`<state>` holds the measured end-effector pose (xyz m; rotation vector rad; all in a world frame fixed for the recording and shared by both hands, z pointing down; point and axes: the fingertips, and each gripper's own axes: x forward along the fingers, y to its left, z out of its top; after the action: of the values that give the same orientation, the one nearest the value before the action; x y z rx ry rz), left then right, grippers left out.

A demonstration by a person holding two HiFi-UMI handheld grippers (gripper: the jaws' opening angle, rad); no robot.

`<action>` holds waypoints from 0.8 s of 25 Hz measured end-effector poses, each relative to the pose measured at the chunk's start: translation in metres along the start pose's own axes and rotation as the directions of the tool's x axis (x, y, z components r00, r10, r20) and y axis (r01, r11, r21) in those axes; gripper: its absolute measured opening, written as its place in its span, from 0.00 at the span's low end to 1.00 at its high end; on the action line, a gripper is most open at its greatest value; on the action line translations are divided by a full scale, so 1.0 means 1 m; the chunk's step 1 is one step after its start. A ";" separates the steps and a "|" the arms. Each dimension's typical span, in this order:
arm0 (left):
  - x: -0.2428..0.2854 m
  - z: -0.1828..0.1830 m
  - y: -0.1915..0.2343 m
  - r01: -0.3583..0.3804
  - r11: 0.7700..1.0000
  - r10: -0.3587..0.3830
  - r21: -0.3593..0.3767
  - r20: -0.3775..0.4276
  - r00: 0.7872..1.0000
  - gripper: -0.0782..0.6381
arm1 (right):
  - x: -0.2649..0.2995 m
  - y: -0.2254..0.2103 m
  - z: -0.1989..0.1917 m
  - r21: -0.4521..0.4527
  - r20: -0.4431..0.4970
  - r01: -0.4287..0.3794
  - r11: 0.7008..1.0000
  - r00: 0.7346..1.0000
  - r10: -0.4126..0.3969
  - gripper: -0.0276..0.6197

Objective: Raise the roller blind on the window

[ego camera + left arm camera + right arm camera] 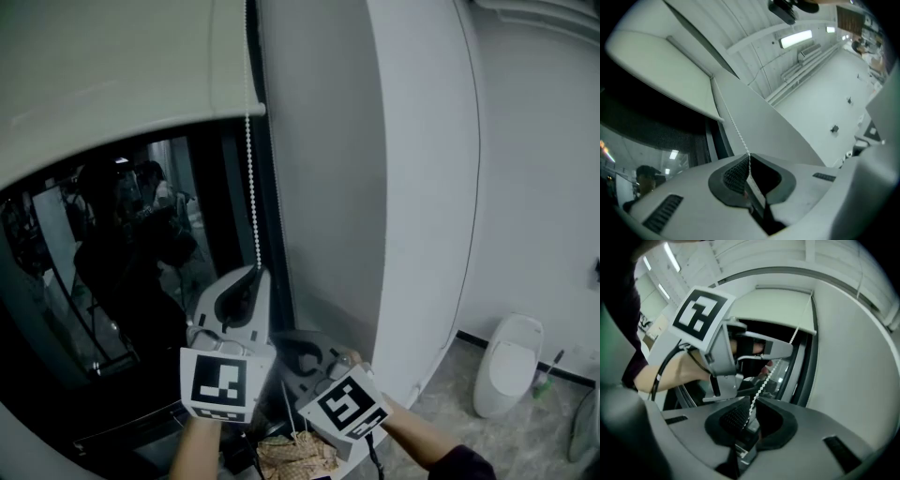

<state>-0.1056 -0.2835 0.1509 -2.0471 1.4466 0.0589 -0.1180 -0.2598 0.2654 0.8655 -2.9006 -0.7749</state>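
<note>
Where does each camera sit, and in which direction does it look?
Head view: on the person's head, facing forward and down at the window; left gripper, right gripper and both forearms show.
Left gripper view: on the left gripper, facing up along its jaws, shut on the bead cord, toward the roller blind; only its jaws show.
Right gripper view: on the right gripper, facing up along its jaws, shut on that cord; the left gripper and a forearm show.
All three share the cord.
</note>
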 end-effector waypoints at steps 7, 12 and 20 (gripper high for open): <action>-0.010 -0.056 -0.010 0.030 1.000 -0.030 -0.009 -0.064 0.998 0.13 | -0.014 -0.061 0.048 0.193 0.104 0.008 0.981 0.994 -0.028 0.12; -0.019 -0.075 -0.037 0.075 0.997 -0.077 -0.033 -0.084 0.993 0.13 | 0.003 -0.097 0.102 0.201 0.169 -0.006 0.980 0.985 -0.029 0.20; -0.030 -0.082 -0.061 0.134 0.989 -0.139 -0.054 -0.101 0.985 0.13 | 0.019 -0.116 0.136 0.141 0.164 0.081 0.987 0.981 -0.104 0.18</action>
<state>-0.0902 -0.2873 0.2560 -2.2121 1.3736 -0.0727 -0.0955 -0.2914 0.0895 0.9997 -3.1142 -0.6995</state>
